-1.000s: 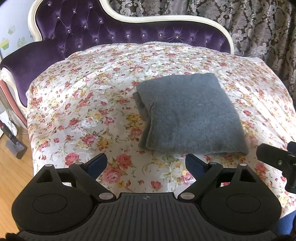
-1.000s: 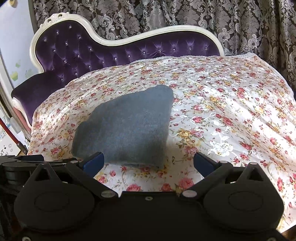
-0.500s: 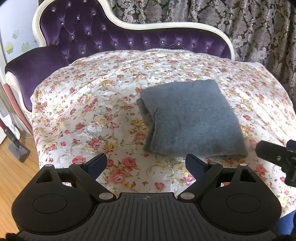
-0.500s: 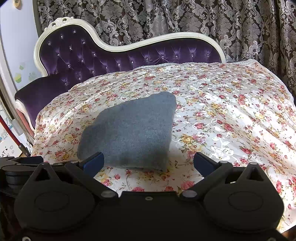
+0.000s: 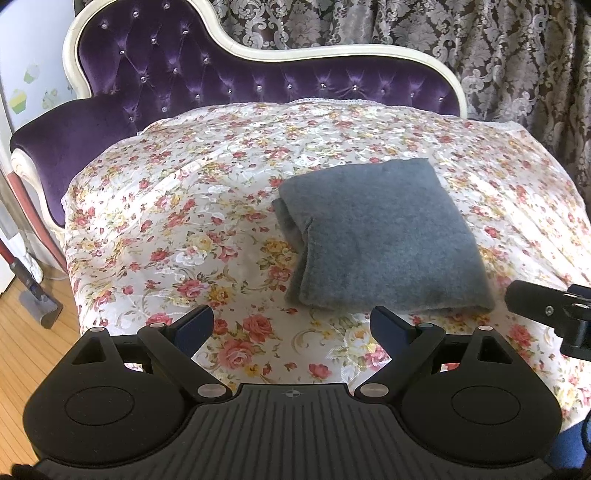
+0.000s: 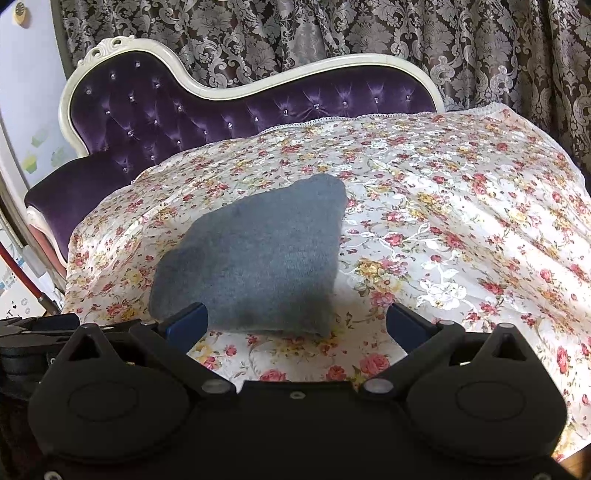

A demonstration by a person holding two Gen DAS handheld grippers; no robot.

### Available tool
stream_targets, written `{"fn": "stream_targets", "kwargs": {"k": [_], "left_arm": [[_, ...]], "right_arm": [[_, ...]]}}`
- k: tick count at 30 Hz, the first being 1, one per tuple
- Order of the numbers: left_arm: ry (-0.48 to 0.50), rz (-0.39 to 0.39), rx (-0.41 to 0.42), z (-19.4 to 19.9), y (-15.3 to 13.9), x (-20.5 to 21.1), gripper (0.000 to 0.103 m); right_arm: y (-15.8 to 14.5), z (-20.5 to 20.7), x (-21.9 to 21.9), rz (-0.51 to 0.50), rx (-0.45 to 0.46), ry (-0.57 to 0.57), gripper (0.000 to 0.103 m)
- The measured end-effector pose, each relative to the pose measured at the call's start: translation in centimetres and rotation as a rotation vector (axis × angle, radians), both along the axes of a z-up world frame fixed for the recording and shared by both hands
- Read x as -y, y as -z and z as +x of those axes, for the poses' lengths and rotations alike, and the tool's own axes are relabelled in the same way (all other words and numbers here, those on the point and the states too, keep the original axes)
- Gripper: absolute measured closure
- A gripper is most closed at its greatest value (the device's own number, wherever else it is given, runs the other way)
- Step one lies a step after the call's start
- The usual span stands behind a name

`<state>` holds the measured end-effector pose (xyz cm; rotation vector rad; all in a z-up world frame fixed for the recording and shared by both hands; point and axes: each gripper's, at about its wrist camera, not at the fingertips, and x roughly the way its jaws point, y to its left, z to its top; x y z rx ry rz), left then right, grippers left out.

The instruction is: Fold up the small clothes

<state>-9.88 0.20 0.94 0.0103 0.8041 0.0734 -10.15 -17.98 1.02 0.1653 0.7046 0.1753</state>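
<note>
A grey knitted garment (image 5: 384,236) lies folded into a thick rectangle on the floral cover (image 5: 177,236) of a purple couch. In the right wrist view the same grey garment (image 6: 255,258) sits left of centre on that floral cover (image 6: 461,229). My left gripper (image 5: 291,325) hangs open near the front edge, short of the garment and holding nothing. My right gripper (image 6: 295,325) is open too, just in front of the garment's near edge, with nothing between its fingers. The right gripper's body (image 5: 550,314) shows at the right edge of the left wrist view.
The tufted purple backrest (image 5: 221,74) with a cream frame rises behind the cover, and patterned curtains (image 6: 332,33) hang beyond it. Wooden floor (image 5: 26,332) and a vacuum head (image 5: 40,306) lie off the couch's left side. The left gripper's body (image 6: 22,332) shows at the left.
Both grippers have drawn back and up from the folded garment, so more of the backrest and curtains shows. The garment has stayed put and both grippers remain open.
</note>
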Motion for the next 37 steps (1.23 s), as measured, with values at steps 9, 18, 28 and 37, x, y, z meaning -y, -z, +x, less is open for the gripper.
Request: {"fn": "stream_targets", "kwargs": {"k": [9,18,28,37], "left_arm": [[0.003,0.002,0.000,-0.01,0.03,0.15,0.011],[0.011,0.005,-0.003,0.16,0.00,0.24,0.011],[0.026,0.010,-0.004,0.46,0.13,0.32,0.011],[0.033,0.013,-0.013,0.74,0.40,0.25,0.011]], "right_arm": [[0.42,0.14,0.40,0.035,-0.024,0.010,0.001],[0.35,0.33,0.24,0.041,-0.027,0.001,0.001],[0.36,0.57,0.09,0.047,-0.030,-0.001,0.001],[0.76,0.86,0.18,0.058,-0.045,-0.005,0.001]]}}
